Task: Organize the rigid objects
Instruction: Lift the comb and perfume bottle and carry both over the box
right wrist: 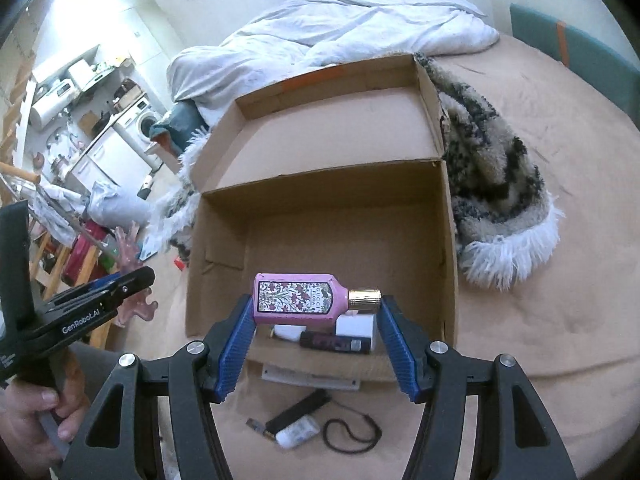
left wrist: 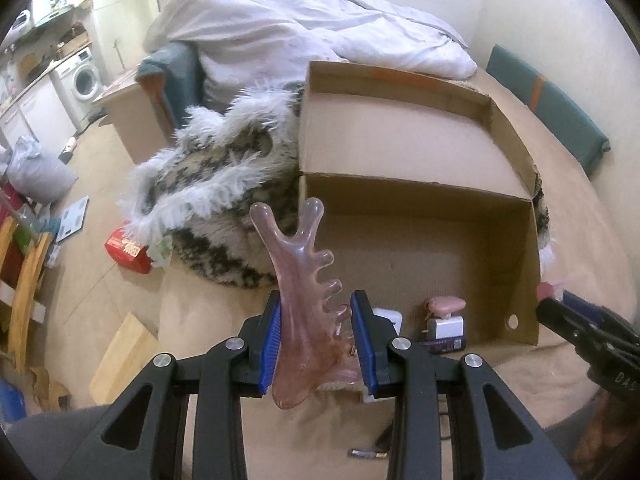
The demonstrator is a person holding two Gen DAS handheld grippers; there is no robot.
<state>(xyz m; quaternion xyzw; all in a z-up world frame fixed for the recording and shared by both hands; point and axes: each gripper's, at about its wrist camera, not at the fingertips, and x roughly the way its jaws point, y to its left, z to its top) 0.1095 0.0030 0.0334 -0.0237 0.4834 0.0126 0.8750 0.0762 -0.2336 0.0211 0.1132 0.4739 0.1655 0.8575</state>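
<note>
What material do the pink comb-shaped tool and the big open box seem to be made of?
The pink comb-shaped tool looks like translucent resin or plastic, perhaps polished stone: it is glossy, and light passes through its rounded teeth. The box looks like matte brown corrugated cardboard, with folded flaps and raw edges.

A small home, with the bed and the kitchen in one room.

A big bed point(right wrist: 540, 300) with a tan sheet fills most of the view, and a crumpled white blanket point(left wrist: 312, 24) is heaped at its far end. A fluffy spotted throw point(right wrist: 492, 184) lies on the bed beside an open cardboard box point(right wrist: 448, 240). Past the bed stands a washing machine point(left wrist: 84, 76) under a kitchen counter point(left wrist: 36, 76) crowded with small things. White cupboards point(right wrist: 116, 164) sit below it, and bags and a scale point(left wrist: 72, 212) lie on the floor.
</note>
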